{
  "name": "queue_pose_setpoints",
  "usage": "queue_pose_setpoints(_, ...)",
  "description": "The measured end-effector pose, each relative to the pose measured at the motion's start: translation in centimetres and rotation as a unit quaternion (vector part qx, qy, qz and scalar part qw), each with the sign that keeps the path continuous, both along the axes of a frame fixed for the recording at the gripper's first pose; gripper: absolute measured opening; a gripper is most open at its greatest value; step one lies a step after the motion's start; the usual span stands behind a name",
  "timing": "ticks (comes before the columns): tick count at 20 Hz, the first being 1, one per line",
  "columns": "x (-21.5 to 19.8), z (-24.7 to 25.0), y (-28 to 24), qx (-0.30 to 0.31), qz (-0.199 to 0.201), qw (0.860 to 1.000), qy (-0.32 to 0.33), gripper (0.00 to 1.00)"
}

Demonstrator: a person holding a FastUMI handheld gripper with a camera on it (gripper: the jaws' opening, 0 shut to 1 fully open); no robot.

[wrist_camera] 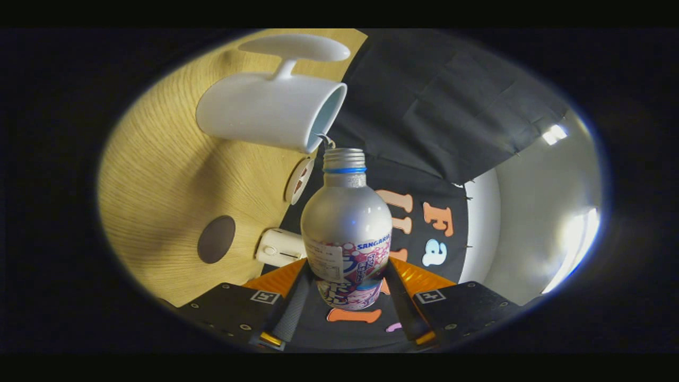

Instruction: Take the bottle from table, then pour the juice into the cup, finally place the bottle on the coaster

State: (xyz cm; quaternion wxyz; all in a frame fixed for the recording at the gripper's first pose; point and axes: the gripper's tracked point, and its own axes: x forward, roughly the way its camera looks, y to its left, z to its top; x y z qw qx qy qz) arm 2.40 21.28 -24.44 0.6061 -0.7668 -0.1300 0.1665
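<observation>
Gripping the metal juice bottle (pixel 347 223) by its labelled lower body, the gripper (pixel 347 284) has both fingers closed on it, one pressing each side. The bottle sits between the fingers and extends forward along them, its threaded neck with a blue ring pointing away from the camera. The whole view is rolled, so the wooden table (pixel 159 180) appears as a tilted plane beside the bottle.

The bottle mouth lies at the rim of the white mug (pixel 270 111), just at the lip of the mug's opening; whether the two touch cannot be told. The mug's handle points away from the bottle.

A round dark brown coaster (pixel 216 239) lies flat on the table, well apart from the mug, with bare tabletop around it. A small white device (pixel 278 248) rests near the table edge, just beside the bottle body. A round white disc (pixel 298 180) lies at the table edge between the mug and the white device.
</observation>
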Motion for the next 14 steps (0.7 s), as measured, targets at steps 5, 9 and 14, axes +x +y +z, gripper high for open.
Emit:
queue_pose_setpoints(5,-0.11,0.15,0.09,-0.010,0.010,1.000,-0.009,0.77)
queue_pose_setpoints(9,0.02,0.34,0.22,-0.019,0.017,1.000,-0.015,0.77)
queue_pose_setpoints(14,0.17,0.59,0.51,-0.037,0.027,0.999,-0.022,0.77)
